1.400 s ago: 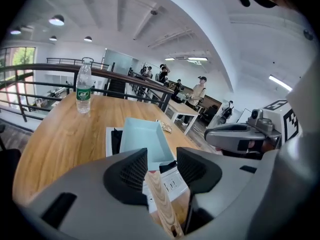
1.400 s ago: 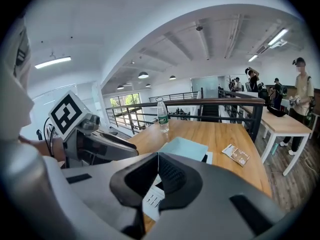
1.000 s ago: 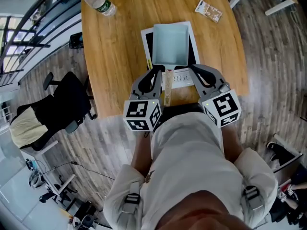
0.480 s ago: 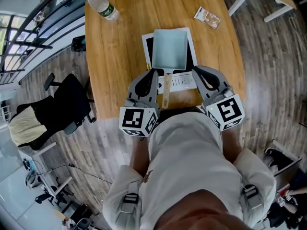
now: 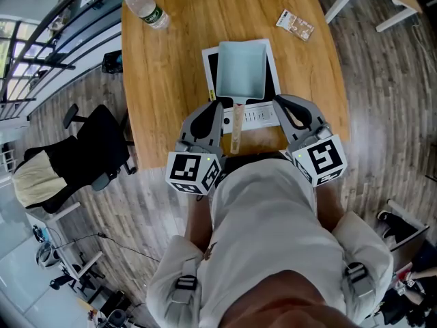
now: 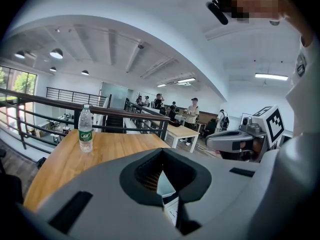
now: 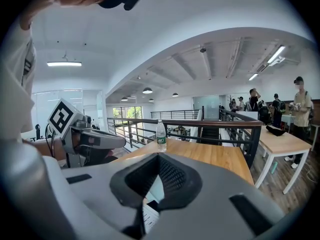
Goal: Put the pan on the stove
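Observation:
A pale blue square pan (image 5: 242, 70) sits on the black-and-white stove (image 5: 261, 115) in the middle of the wooden table (image 5: 164, 80). Its wooden handle (image 5: 236, 125) points toward me. My left gripper (image 5: 216, 104) hovers just left of the handle, shut and holding nothing. My right gripper (image 5: 278, 101) hovers just right of it over the stove's control strip, also shut and holding nothing. In the left gripper view the left gripper (image 6: 162, 152) has its tips meeting above a sliver of pan (image 6: 165, 184). The right gripper view shows the right gripper (image 7: 159, 156) the same way.
A water bottle (image 5: 145, 9) stands at the table's far left corner, also seen as the bottle (image 6: 85, 129) and bottle (image 7: 160, 134). A small packet (image 5: 295, 20) lies far right. A black office chair (image 5: 82, 156) stands left of the table. People stand at distant desks.
The left gripper has drawn back slightly toward me and to the left, away from the pan's handle. The pan and stove have stayed where they were.

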Available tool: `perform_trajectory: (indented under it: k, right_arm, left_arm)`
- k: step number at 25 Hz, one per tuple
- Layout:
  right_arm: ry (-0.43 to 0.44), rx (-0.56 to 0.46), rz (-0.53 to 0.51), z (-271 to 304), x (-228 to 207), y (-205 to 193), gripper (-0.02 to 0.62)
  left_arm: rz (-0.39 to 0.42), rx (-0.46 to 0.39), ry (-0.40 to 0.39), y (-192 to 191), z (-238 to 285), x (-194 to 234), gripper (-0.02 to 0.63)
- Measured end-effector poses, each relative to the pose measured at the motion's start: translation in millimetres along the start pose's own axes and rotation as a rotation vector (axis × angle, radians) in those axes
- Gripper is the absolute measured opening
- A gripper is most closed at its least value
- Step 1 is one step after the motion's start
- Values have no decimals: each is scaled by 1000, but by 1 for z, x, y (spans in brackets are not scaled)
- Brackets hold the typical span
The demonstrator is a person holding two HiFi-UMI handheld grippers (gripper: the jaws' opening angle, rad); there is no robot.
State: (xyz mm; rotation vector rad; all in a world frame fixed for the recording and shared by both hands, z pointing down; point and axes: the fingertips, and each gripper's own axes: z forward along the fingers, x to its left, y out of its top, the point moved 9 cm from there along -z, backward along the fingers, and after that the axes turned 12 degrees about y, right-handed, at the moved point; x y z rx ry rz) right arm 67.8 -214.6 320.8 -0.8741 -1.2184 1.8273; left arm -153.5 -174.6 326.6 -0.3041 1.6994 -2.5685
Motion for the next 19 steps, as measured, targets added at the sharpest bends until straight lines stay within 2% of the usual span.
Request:
perform_trajectory:
  k: [19]
  right_arm:
    - [-11,20,-4,0,4,-4,20]
  left_arm:
    - [-18,34,0,-5,-2,3,18]
